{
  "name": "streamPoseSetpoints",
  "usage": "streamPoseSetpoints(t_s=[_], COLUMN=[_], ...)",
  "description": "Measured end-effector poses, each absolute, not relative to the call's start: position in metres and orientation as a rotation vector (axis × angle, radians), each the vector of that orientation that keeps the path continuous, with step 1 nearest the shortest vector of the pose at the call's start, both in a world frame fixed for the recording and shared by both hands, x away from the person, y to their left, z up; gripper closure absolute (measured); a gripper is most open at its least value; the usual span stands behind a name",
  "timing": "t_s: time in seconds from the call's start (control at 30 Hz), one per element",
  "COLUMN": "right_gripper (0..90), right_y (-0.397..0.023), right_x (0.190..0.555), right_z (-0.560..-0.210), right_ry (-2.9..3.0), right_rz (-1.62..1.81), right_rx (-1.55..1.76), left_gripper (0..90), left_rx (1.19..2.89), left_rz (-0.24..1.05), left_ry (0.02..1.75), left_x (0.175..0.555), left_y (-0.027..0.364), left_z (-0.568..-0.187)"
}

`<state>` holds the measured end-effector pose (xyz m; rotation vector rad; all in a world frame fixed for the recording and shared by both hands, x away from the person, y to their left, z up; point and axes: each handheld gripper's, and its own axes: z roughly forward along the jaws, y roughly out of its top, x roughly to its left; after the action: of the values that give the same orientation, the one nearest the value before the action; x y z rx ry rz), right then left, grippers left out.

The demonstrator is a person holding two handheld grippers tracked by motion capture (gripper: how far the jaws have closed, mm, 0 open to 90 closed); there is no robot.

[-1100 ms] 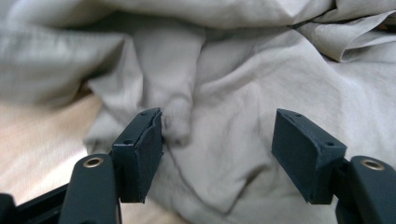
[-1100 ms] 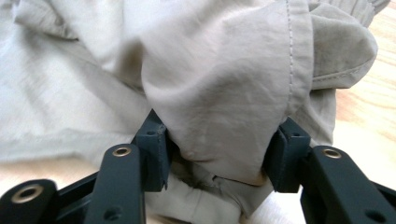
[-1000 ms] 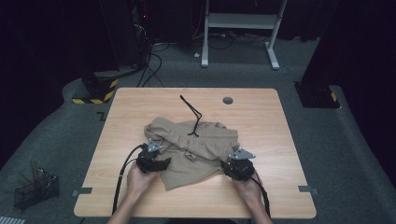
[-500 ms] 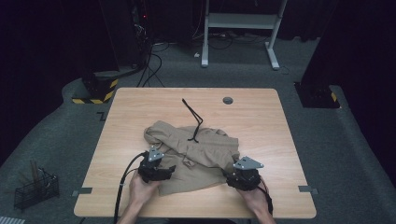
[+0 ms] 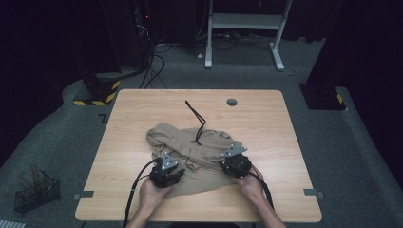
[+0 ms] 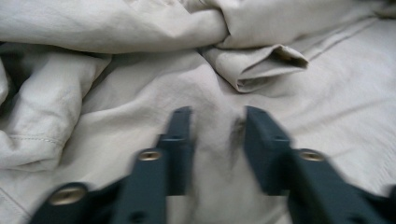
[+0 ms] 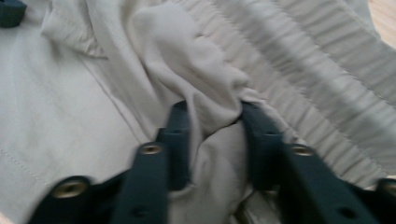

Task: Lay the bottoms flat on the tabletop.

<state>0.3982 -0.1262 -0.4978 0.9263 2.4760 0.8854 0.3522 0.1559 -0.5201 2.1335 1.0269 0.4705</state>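
The beige garment [image 5: 197, 152] lies crumpled at the table's [image 5: 285, 142] near middle. Both grips look shallow: a pinched fold could slip out on lifting. The left gripper [image 6: 215, 140] has just been closing, cloth bunched between its jaws; the right gripper [image 7: 215, 135] pinches a fold. Both hands sit low at the near edge, pointing forward

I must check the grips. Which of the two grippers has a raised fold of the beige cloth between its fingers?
The right gripper: a bunched fold of the beige fabric garment stands between its fingers. The left gripper presses on flatter cloth.
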Motion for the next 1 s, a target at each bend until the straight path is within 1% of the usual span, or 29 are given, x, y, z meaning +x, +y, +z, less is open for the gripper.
streamPoseSetpoints(t_s=[0.03, 0.07, 0.1, 0.17, 0.27, 0.37, 0.4, 0.43, 0.47, 0.5, 0.53, 0.6, 0.63, 0.73, 0.77, 0.8, 0.87, 0.9, 1.0], right_gripper=[77.8, 77.8, 82.2, 83.6, 84.4, 84.6, 84.6, 84.5, 84.4, 84.4, 84.0, 81.9, 79.6, 66.9, 66.9, 58.0, 52.3, 51.3, 48.2], right_y=[-0.128, -0.128, -0.131, -0.134, -0.137, -0.147, -0.147, -0.153, -0.156, -0.156, -0.162, -0.16, -0.157, -0.151, -0.151, -0.146, -0.138, -0.134, -0.119], right_x=[0.399, 0.399, 0.399, 0.4, 0.402, 0.412, 0.412, 0.42, 0.425, 0.425, 0.436, 0.444, 0.446, 0.438, 0.438, 0.427, 0.418, 0.414, 0.408], right_z=[-0.495, -0.495, -0.486, -0.478, -0.469, -0.458, -0.458, -0.458, -0.46, -0.46, -0.468, -0.478, -0.481, -0.474, -0.474, -0.465, -0.458, -0.456, -0.451], right_ry=[2.472, 2.472, 2.448, 2.42, 2.38, 2.304, 2.304, 2.27, 2.259, 2.259, 2.26, 2.302, 2.329, 2.324, 2.324, 2.314, 2.309, 2.317, 2.35], right_rz=[0.896, 0.896, 0.893, 0.881, 0.879, 0.896, 0.896, 0.893, 0.885, 0.885, 0.868, 0.797, 0.761, 0.838, 0.838, 0.938, 0.968, 0.983, 1.02], right_rx=[0.927, 0.927, 0.912, 0.903, 0.903, 0.95, 0.95, 0.995, 1.025, 1.025, 1.101, 1.129, 1.113, 1.093, 1.093, 1.045, 0.976, 0.944, 0.855], left_gripper=[74.2, 79.1, 84.0, 88.5, 89.1, 89.4, 89.3, 89.3, 89.3, 89.3, 89.3, 88.7, 85.7, 66.2, 59.8, 54.8, 49.4, 47.9, 46.4], left_rx=[2.148, 2.148, 2.159, 2.168, 2.181, 2.186, 2.186, 2.18, 2.155, 2.155, 2.133, 2.116, 2.119, 2.114, 2.114, 2.115, 2.116, 2.115, 2.118], left_rz=[0.469, 0.469, 0.467, 0.453, 0.446, 0.453, 0.453, 0.455, 0.442, 0.442, 0.428, 0.424, 0.448, 0.475, 0.475, 0.479, 0.475, 0.47, 0.452], left_ry=[1.008, 1.008, 1.004, 1.0, 0.997, 1.025, 1.025, 1.044, 1.092, 1.092, 1.131, 1.162, 1.172, 1.18, 1.18, 1.172, 1.151, 1.145, 1.124], left_x=[0.351, 0.351, 0.35, 0.348, 0.346, 0.341, 0.341, 0.339, 0.337, 0.337, 0.336, 0.335, 0.334, 0.332, 0.332, 0.333, 0.335, 0.336, 0.341], left_y=[0.158, 0.158, 0.16, 0.164, 0.17, 0.187, 0.187, 0.195, 0.211, 0.211, 0.225, 0.234, 0.234, 0.225, 0.225, 0.216, 0.204, 0.2, 0.187], left_z=[-0.519, -0.519, -0.519, -0.518, -0.517, -0.516, -0.516, -0.516, -0.516, -0.516, -0.516, -0.516, -0.515, -0.516, -0.516, -0.517, -0.517, -0.518, -0.519])
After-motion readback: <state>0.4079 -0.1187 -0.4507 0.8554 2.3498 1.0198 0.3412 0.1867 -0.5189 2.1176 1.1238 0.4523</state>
